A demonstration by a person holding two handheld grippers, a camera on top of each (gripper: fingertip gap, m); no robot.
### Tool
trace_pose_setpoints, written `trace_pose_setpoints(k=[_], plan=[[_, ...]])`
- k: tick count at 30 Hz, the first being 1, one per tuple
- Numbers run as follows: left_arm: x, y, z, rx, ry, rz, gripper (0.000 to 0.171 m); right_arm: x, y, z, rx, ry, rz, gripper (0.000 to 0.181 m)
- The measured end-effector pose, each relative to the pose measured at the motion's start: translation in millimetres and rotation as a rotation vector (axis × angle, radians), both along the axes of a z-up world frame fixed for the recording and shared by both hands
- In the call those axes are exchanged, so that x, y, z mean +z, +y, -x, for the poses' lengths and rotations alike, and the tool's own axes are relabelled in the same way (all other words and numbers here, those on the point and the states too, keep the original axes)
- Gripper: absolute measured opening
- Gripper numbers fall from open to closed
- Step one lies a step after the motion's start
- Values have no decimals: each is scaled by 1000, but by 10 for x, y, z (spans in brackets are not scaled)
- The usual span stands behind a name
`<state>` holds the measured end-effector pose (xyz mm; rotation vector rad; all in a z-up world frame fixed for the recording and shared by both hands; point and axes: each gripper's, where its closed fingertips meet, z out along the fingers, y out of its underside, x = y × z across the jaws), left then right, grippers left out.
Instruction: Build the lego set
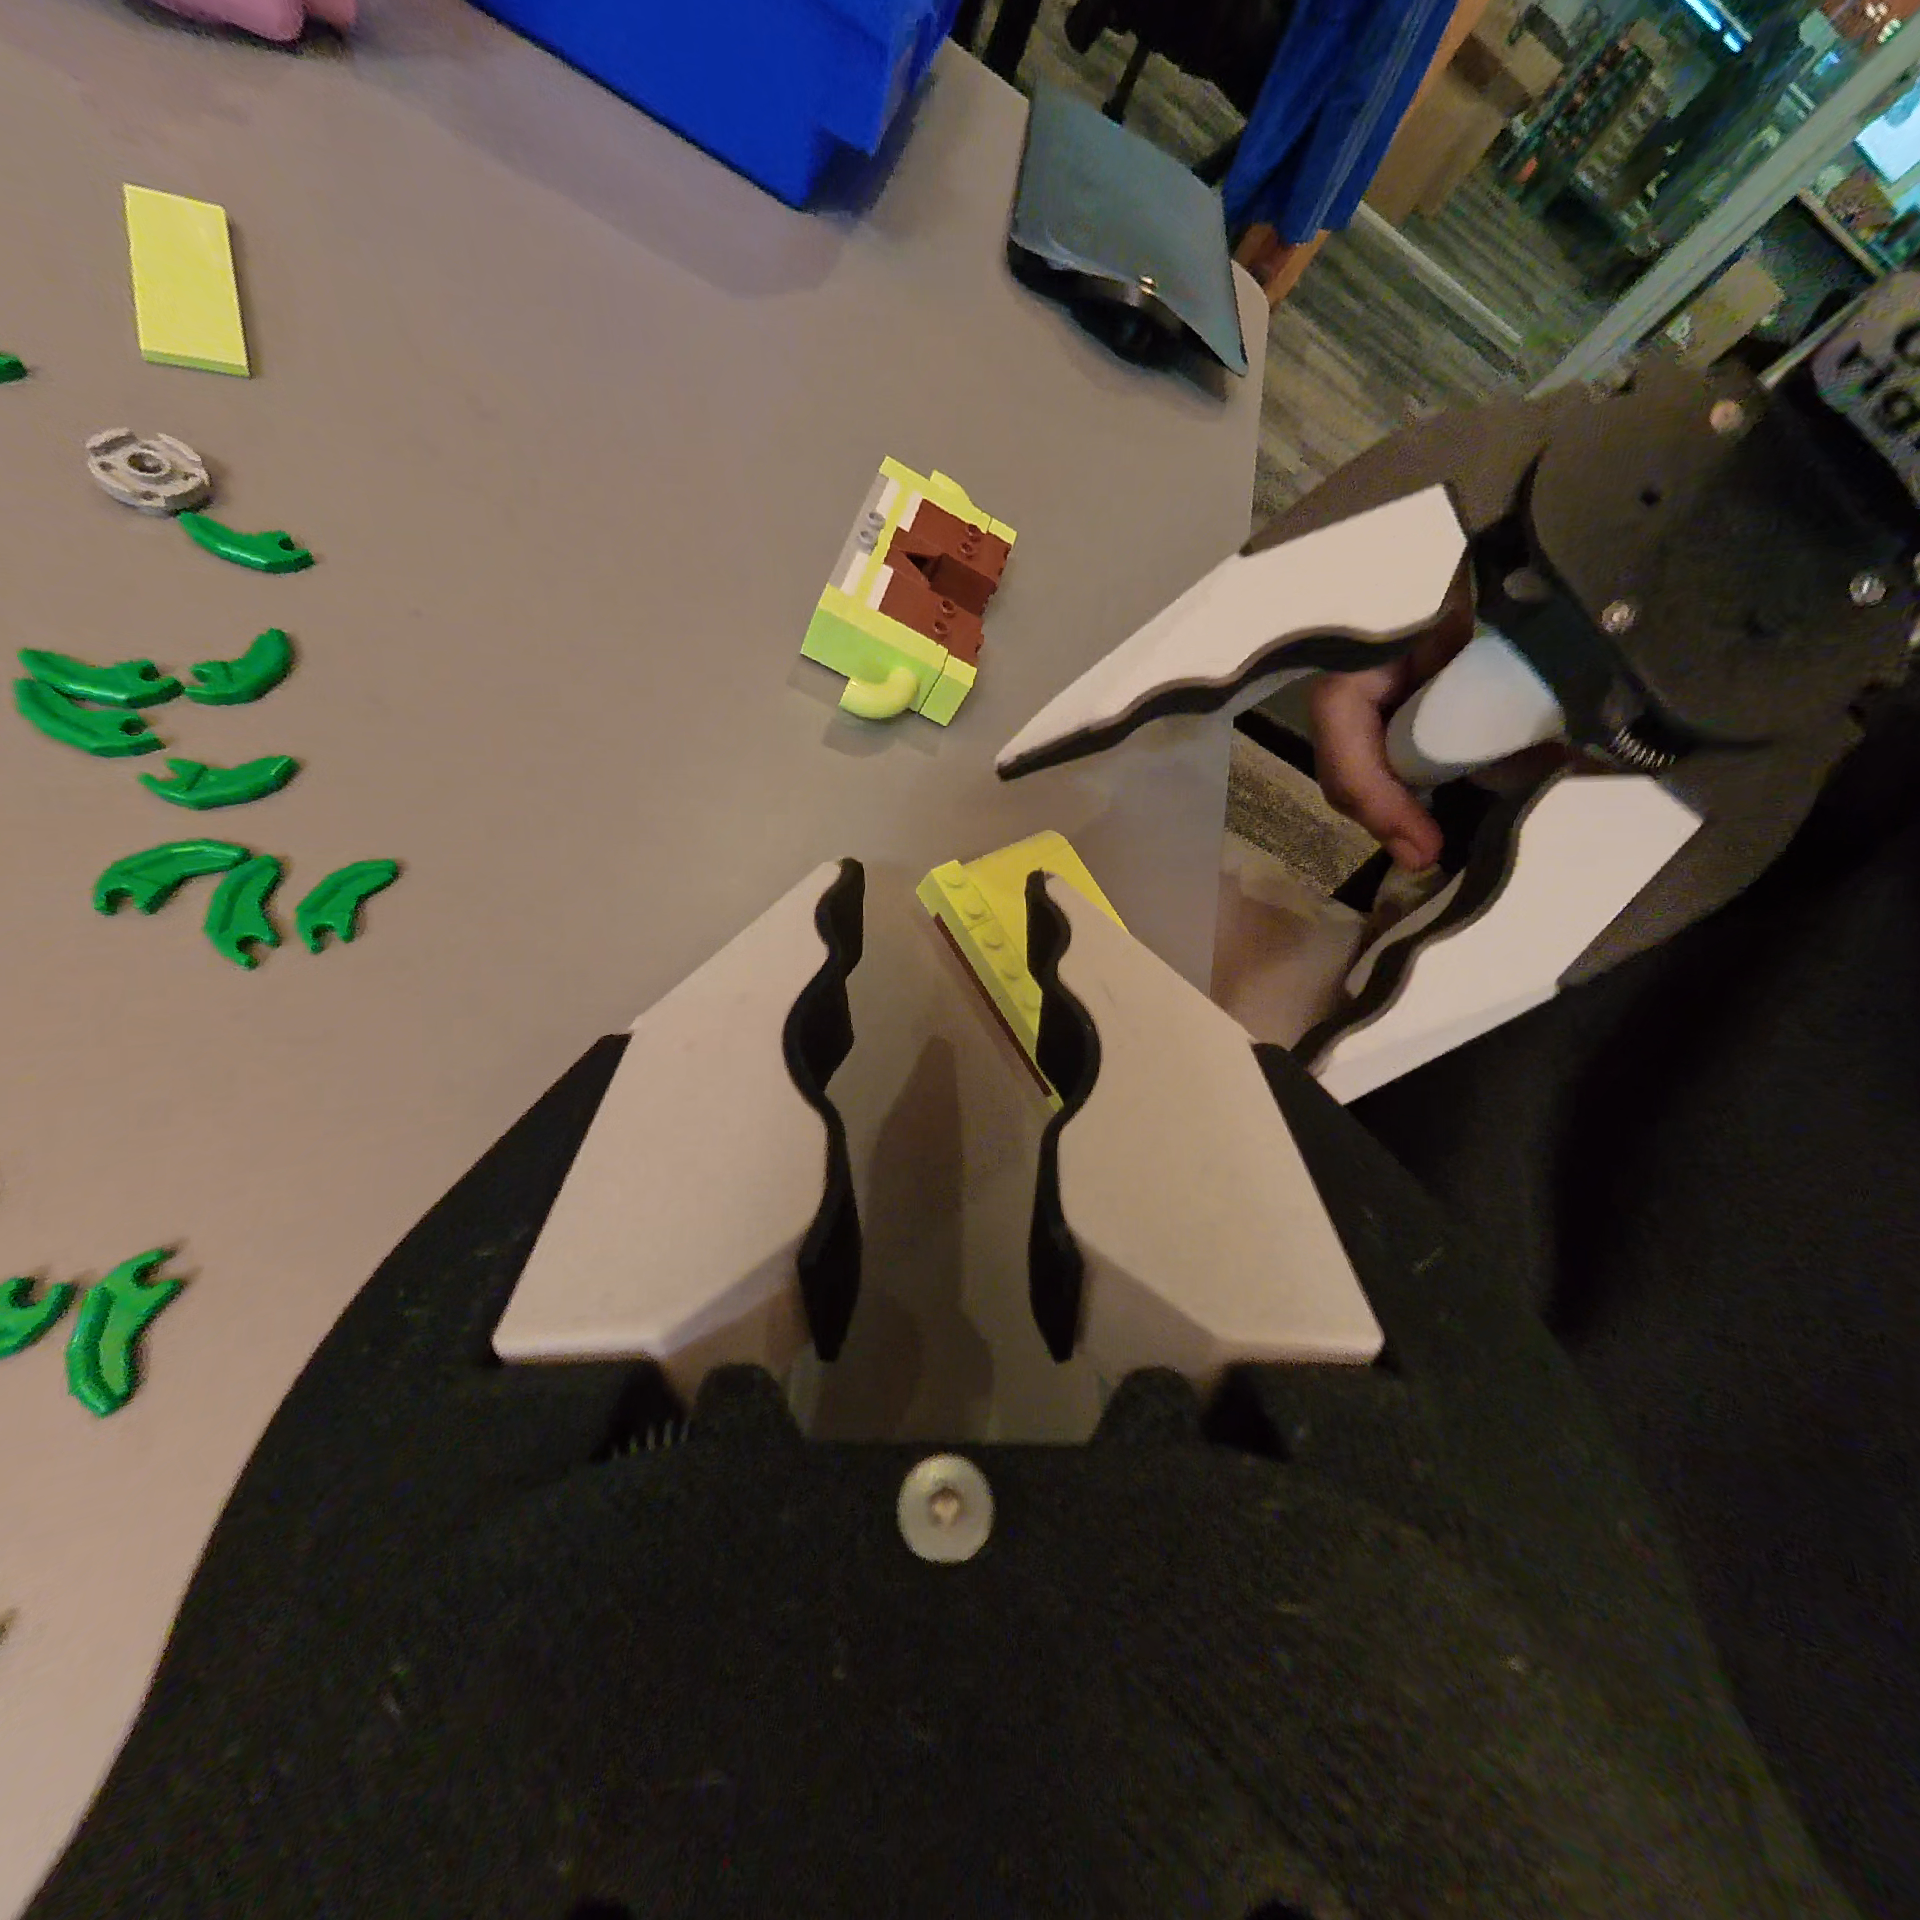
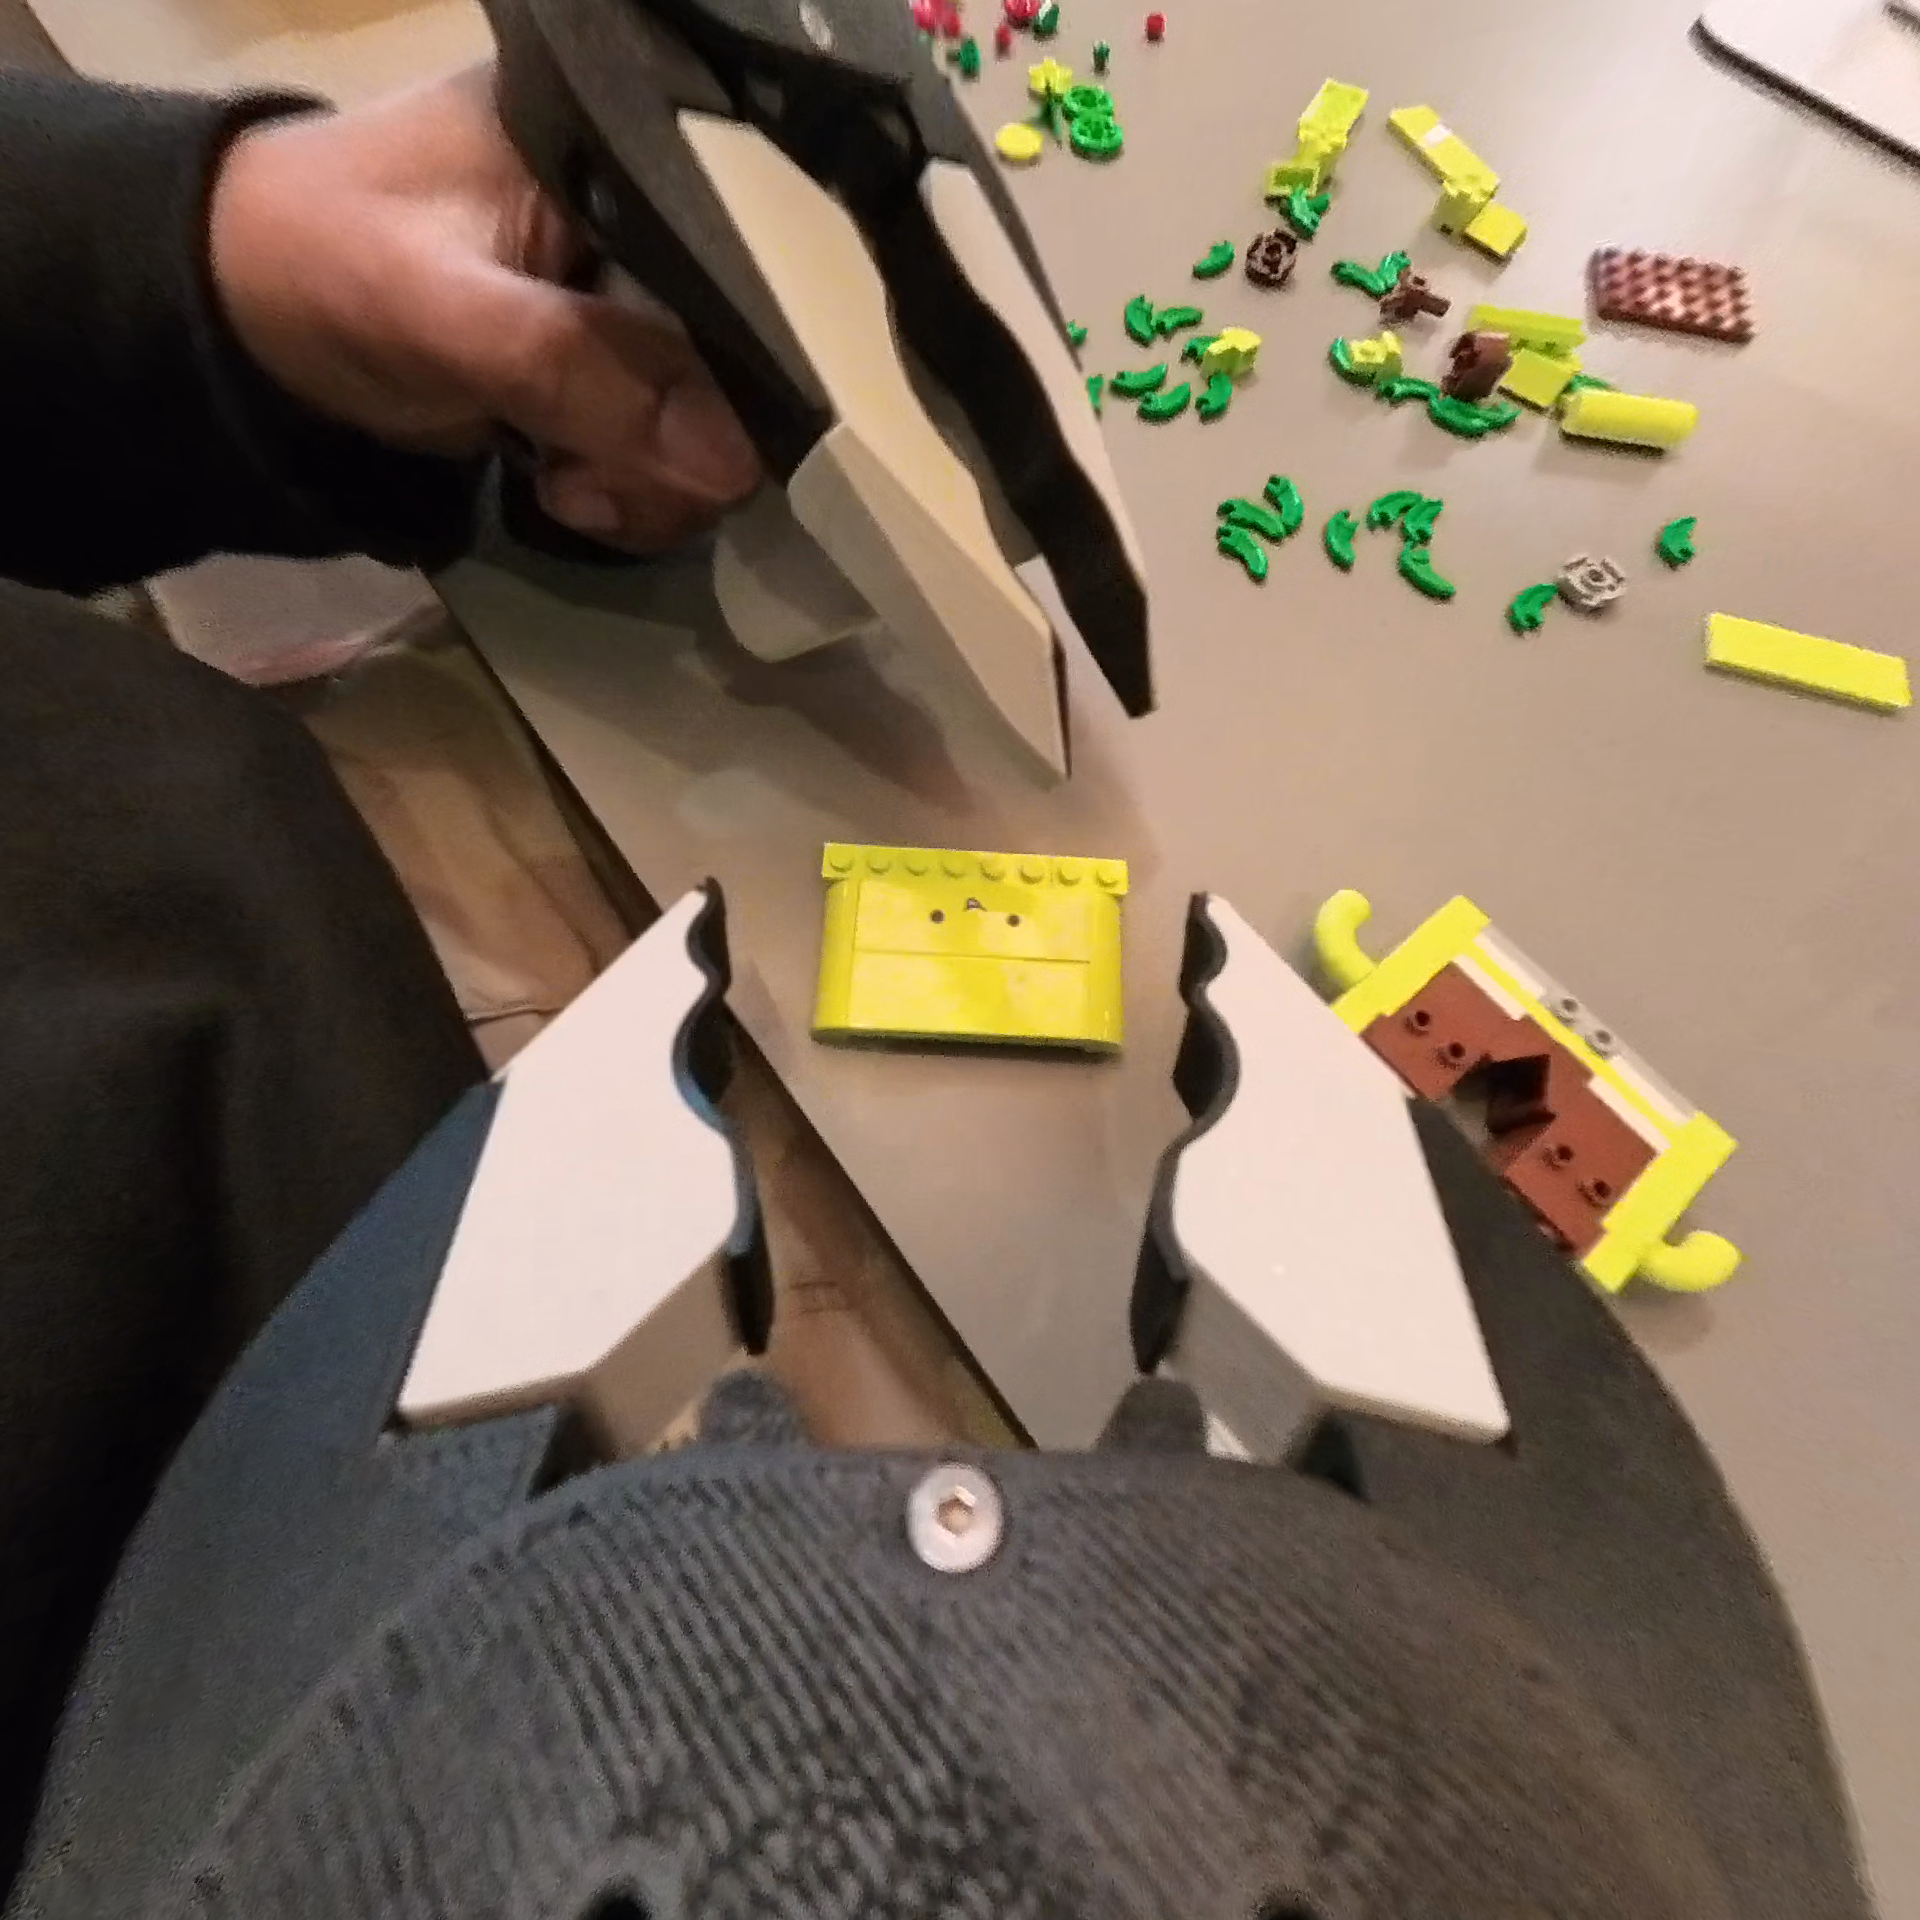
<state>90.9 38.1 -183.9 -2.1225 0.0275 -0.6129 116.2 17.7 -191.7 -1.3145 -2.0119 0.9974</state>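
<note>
A lime panel assembly (image 2: 971,956) with a studded top strip lies flat on the grey table, just beyond and between my right gripper's (image 2: 954,899) wide-open fingertips. It also shows behind the left gripper's right finger (image 1: 982,920). My left gripper (image 1: 945,883) is open and empty; in the right wrist view it (image 2: 1101,732) hovers over the table just past the panel, not touching it. A lime and brown assembly (image 2: 1527,1091) with curved lime hooks lies to the right of the panel, and farther out in the left wrist view (image 1: 914,592). The right gripper (image 1: 1153,909) shows there too, open.
Several green curved leaf pieces (image 1: 208,779) (image 2: 1268,520), a lime flat tile (image 1: 185,278) (image 2: 1808,675), a grey round piece (image 1: 145,473) and a brown studded plate (image 2: 1673,296) lie scattered. A blue bin (image 1: 727,73) and a dark flat object (image 1: 1122,229) stand at the far edge. The table edge (image 2: 582,831) is close to the panel.
</note>
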Motion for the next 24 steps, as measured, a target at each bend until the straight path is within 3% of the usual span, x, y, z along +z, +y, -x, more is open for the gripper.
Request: trace_pose_setpoints(k=[4, 10, 24], plan=[[14, -3, 5, 1, -12, -6, 29, -113, 30, 13, -20, -24, -109, 82], [20, -5, 6, 0, -21, -8, 29, -208, 11, -30, -5, -87, -17, 65], [33, -7, 12, 0, -36, -14, 30, -180, 104, -29, -26, -72, 6, 63]])
